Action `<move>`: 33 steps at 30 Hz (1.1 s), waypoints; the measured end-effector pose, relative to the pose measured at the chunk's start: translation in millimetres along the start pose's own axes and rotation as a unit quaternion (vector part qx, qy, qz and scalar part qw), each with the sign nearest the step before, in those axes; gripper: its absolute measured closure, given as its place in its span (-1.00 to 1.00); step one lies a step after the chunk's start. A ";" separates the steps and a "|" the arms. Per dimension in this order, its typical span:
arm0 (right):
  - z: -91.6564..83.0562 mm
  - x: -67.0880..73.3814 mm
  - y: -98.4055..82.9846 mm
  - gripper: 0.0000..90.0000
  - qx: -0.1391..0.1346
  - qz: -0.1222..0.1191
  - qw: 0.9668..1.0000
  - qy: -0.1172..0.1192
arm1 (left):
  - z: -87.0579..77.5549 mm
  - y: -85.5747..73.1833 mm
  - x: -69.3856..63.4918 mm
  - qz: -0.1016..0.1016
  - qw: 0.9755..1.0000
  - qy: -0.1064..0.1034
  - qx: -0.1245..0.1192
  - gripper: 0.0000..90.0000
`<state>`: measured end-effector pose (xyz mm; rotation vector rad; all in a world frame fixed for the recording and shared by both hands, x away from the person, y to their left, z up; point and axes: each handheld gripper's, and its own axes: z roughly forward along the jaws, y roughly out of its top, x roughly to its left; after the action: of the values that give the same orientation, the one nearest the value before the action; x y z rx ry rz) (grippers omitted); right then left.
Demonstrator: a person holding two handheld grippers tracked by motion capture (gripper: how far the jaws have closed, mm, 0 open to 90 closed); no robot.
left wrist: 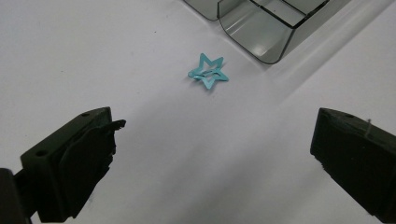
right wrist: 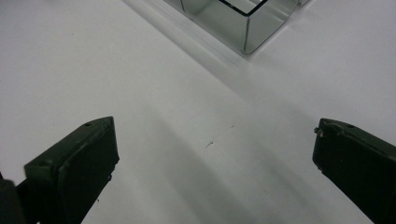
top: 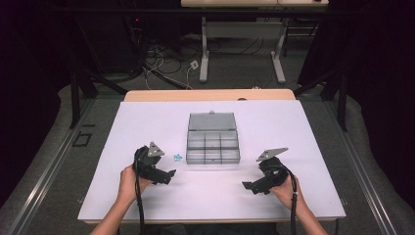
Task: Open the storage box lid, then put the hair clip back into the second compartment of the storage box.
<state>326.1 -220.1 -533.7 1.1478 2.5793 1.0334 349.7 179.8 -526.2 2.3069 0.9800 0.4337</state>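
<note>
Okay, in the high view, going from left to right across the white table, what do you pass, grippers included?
The left gripper, black with open jaws, then the small turquoise star-shaped hair clip, then the clear grey plastic compartment box with its lid open, then the right gripper, black and also open.

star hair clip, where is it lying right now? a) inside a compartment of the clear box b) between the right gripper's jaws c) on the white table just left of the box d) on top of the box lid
c: the blue star hair clip lies flat on the white table beside the left end of the clear compartment box, ahead of the open left gripper, touching neither.
</note>
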 end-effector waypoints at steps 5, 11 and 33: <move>-0.1 -0.2 -0.8 -1.00 0.001 -0.001 1.000 -0.008 | 3.1 0.4 4.6 -0.005 1.000 -0.002 -0.003 -1.00; -0.2 -1.9 -1.1 -1.00 0.011 0.001 1.000 -0.008 | 9.1 3.8 16.9 -0.032 0.999 -0.011 -0.013 -0.91; 3.4 -1.7 1.7 -1.00 0.010 -0.001 1.000 -0.011 | 35.8 25.2 31.1 -0.044 0.998 -0.036 -0.039 0.15</move>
<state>329.6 -218.6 -535.4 1.1552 2.5793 0.9925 402.2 174.7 -535.9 2.1840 1.0078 0.3452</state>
